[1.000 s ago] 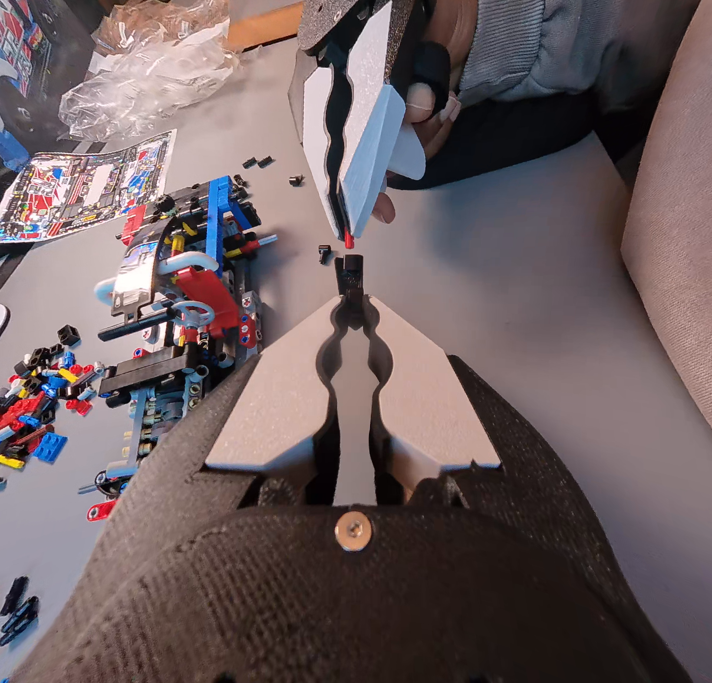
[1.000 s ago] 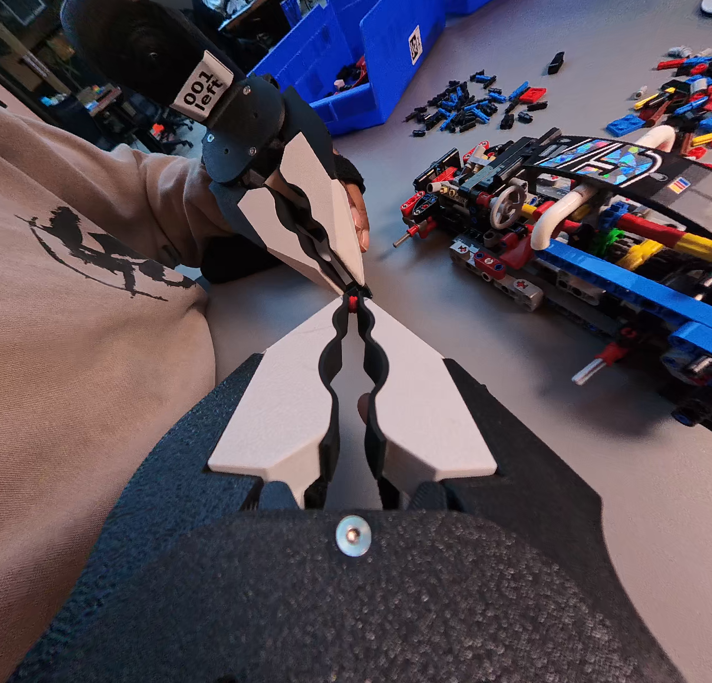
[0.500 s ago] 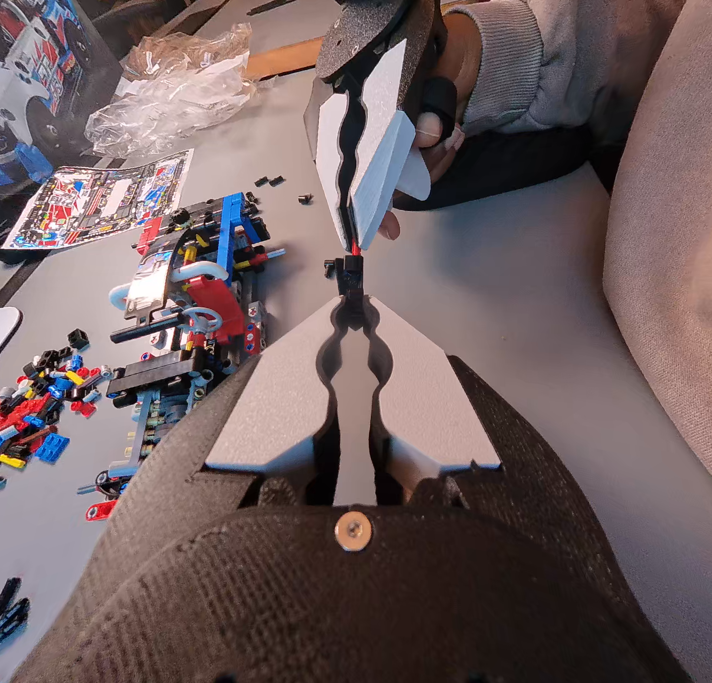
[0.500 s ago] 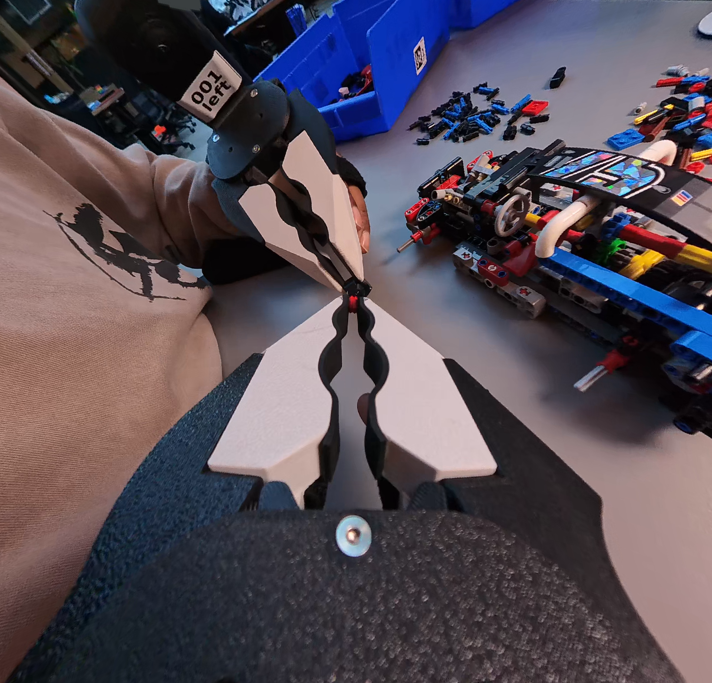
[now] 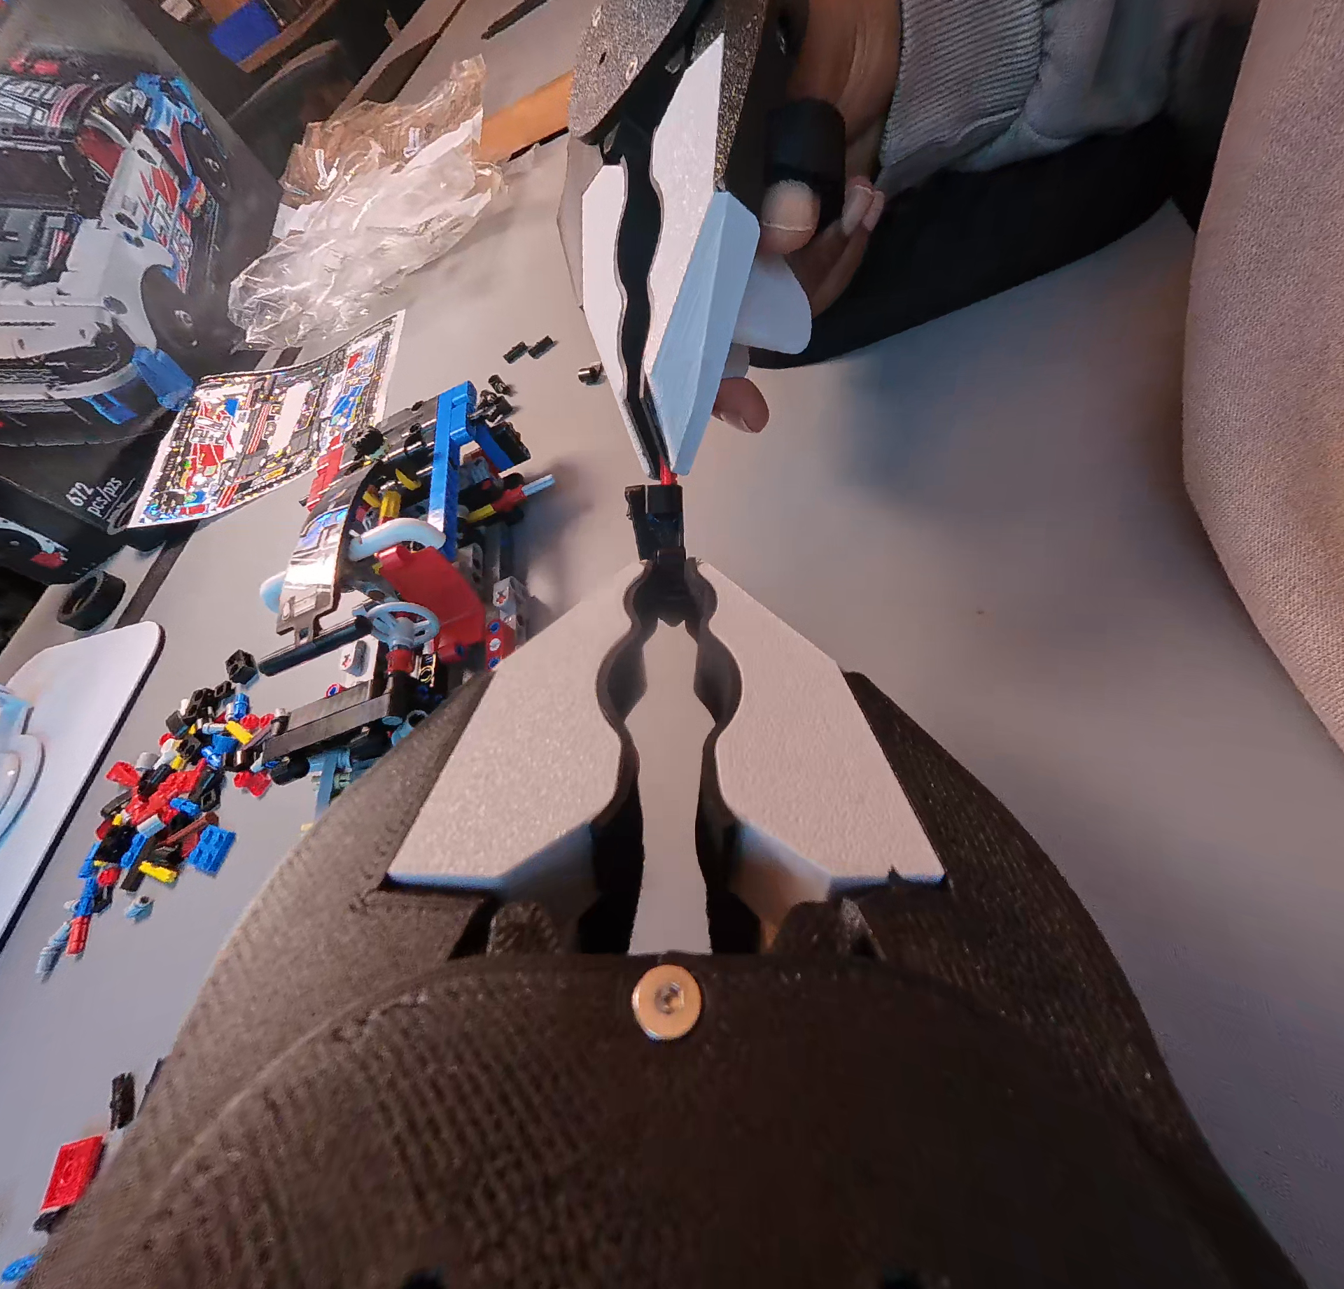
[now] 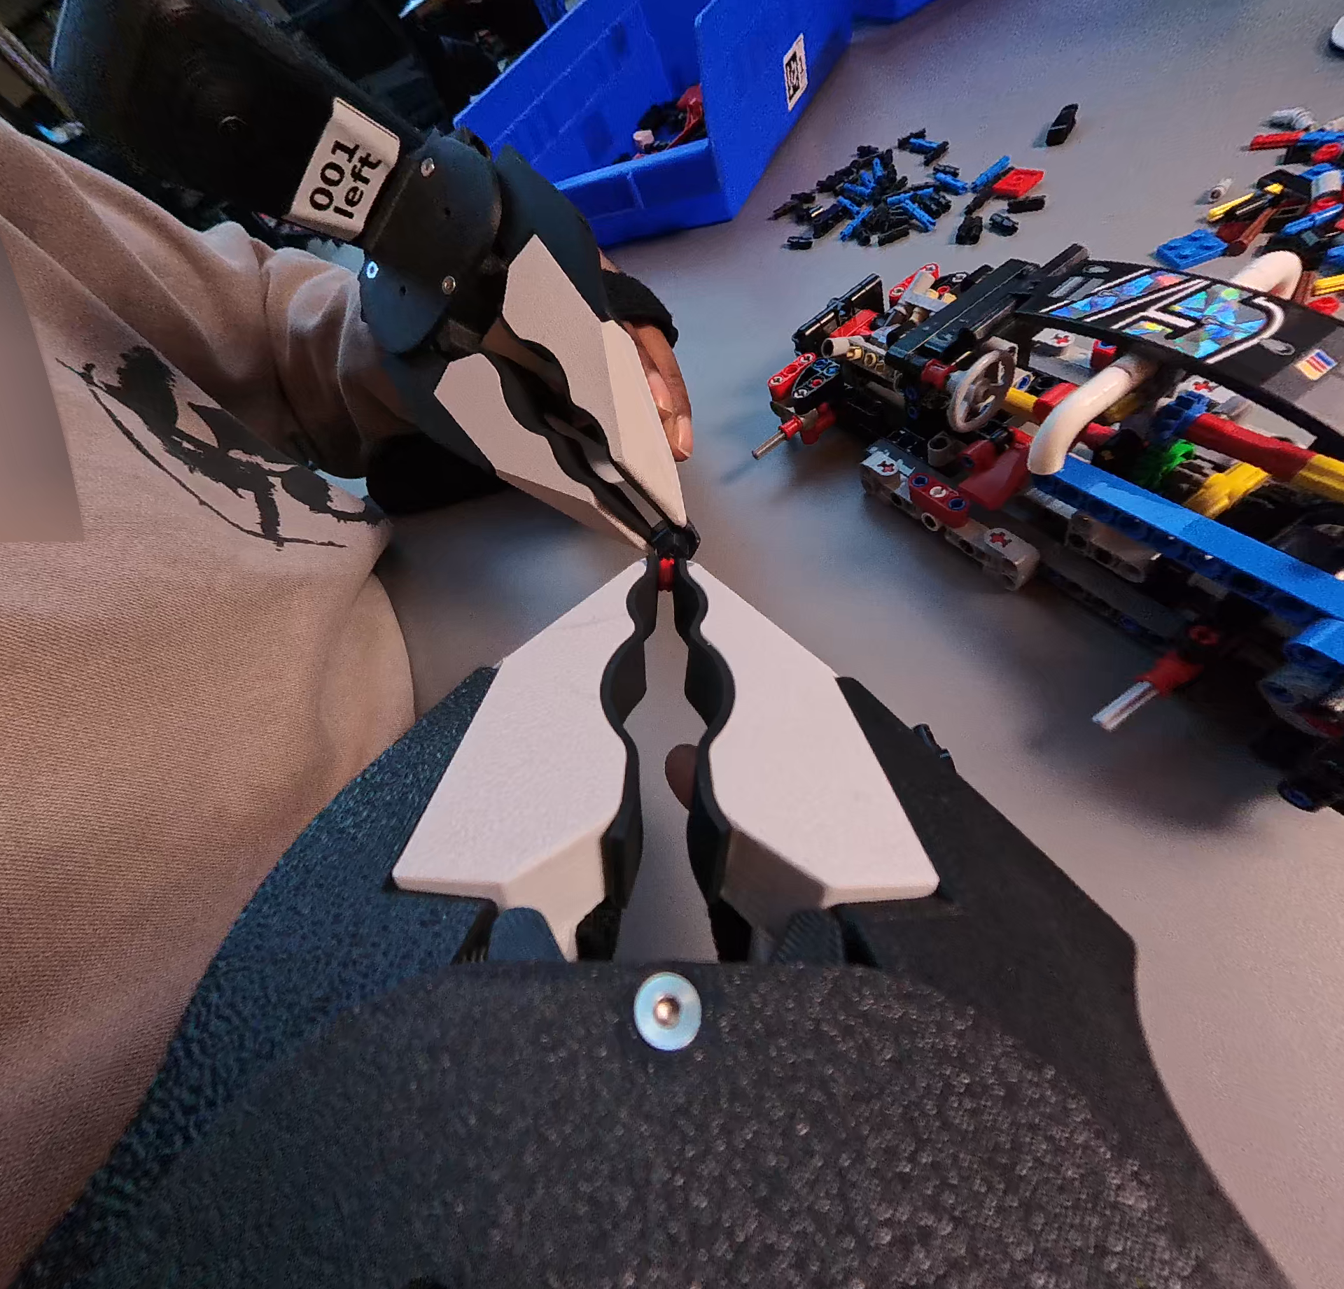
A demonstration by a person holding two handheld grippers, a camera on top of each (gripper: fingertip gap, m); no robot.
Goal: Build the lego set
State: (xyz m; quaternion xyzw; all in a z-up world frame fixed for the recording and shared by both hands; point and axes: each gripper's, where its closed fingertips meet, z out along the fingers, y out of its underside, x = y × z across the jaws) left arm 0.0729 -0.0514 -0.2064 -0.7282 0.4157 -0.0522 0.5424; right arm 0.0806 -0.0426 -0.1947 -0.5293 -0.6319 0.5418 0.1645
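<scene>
My left gripper (image 5: 665, 576) is shut on a small black connector piece (image 5: 657, 523) and holds it above the grey table. My right gripper (image 6: 663, 572) is shut on a thin red pin (image 6: 664, 565). The two tips meet: in the left wrist view the red pin (image 5: 663, 477) sticks out of the right gripper (image 5: 660, 463) and touches the top of the black piece. In the right wrist view the left gripper (image 6: 665, 531) holds the black piece (image 6: 674, 538) right at my right fingertips. The half-built car model (image 6: 1076, 411) lies to the right, and shows in the left wrist view (image 5: 407, 571).
Loose small bricks lie in a pile (image 5: 167, 774) at the left and another pile (image 6: 909, 192) near the blue bins (image 6: 654, 127). A sticker sheet (image 5: 269, 418), clear bags (image 5: 364, 200) and the set's box (image 5: 94, 185) lie beyond the model. A person's torso (image 6: 145, 600) is close. Less than 4 cm separates the two grippers' tips.
The two grippers have closed the small gap between them, so the red pin now meets the black piece. Both views have tilted and shifted slightly.
</scene>
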